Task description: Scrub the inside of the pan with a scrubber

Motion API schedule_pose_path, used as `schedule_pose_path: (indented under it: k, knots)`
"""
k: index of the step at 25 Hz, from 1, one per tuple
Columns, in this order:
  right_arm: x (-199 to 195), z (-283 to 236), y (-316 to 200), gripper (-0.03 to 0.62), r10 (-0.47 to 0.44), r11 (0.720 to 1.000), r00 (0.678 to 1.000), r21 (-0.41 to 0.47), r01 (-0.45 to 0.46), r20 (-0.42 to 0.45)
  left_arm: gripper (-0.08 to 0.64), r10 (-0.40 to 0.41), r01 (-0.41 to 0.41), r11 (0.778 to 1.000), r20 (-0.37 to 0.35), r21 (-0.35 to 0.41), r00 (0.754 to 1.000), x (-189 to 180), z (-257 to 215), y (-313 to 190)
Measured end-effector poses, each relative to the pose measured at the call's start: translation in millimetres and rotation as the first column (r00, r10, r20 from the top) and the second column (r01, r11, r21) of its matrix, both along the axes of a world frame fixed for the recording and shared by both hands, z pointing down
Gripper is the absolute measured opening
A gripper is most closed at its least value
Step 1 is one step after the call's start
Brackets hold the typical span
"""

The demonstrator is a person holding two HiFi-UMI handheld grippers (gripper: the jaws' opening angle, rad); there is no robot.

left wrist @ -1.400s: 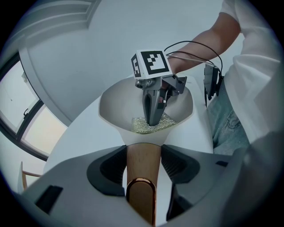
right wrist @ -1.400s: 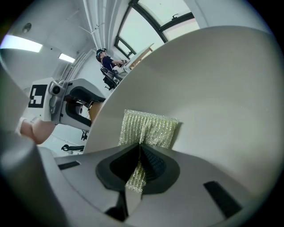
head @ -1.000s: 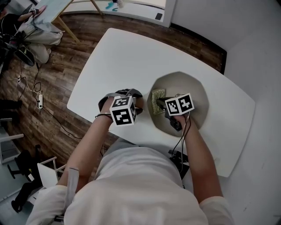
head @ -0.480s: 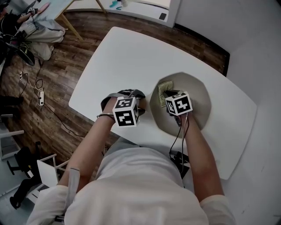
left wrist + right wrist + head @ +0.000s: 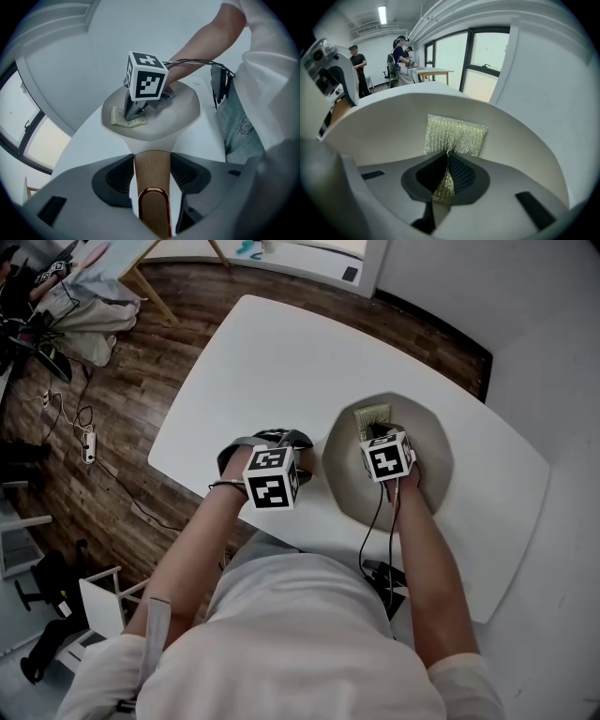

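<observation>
**Asker:** Where is the scrubber sitting in relation to your claw?

**Me:** I am holding it in my right claw [image 5: 446, 164]. The jaws are pinching together on the near edge of the scrubber [image 5: 457, 136], and the rest of the sheet is spreading straight ahead of the tips and up the far wall of the pan [image 5: 384, 126]. So the scrubbing face is lying beyond my claw, away from me, with the bare pan floor between it and my body.

**Asker:** And the other claw?

**Me:** My left claw [image 5: 152, 166] is clamping the wooden handle [image 5: 151, 180], which is running from the pan's near left side towards that claw. That is pinning the pan on the white worktop [image 5: 244, 362].

**Asker:** Which way are you judging the next stroke should go?

**Me:** Probably back towards me, down the wall and across the floor, since the right claw is the one inside the pan. I cannot say whether the sheet is pressing flat on the wall or only touching it.
</observation>
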State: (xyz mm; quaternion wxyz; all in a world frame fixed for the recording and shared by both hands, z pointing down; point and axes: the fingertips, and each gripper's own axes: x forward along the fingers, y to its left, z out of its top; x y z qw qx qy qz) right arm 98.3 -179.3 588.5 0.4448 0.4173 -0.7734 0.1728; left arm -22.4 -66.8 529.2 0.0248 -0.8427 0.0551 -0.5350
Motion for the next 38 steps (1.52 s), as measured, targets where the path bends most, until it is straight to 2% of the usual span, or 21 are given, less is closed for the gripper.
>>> schedule_pose_path:
  k: [10,17,25,29,32,38]
  knots:
    - [38,4,-8,0.031,0.058,0.998,0.991,0.010,-0.057,-0.121,0.249,0.000,0.000,1.000,-0.011,-0.001,1.000,-1,2,-1]
    - [66,6,-7,0.031,0.090,0.996,0.970,0.003,-0.091,-0.227,0.249,-0.006,0.006,1.000,-0.013,-0.003,1.000,-1,2,-2]
    - [93,10,10,0.029,0.089,0.990,0.933,-0.074,-0.122,-0.348,0.248,-0.010,0.010,1.000,-0.016,-0.005,1.000,-1,3,-1]
    - [103,13,19,0.029,0.049,0.986,0.899,-0.123,-0.113,-0.436,0.247,-0.018,0.018,1.000,-0.024,-0.007,1.000,-2,3,-4]
    - [111,16,32,0.029,-0.001,0.976,0.873,-0.191,-0.106,-0.488,0.247,-0.021,0.021,1.000,-0.022,-0.007,1.000,-1,3,-3]
    - [119,20,55,0.029,-0.054,0.943,0.866,-0.310,-0.120,-0.498,0.247,-0.025,0.024,1.000,-0.022,-0.006,0.999,-1,5,-1]
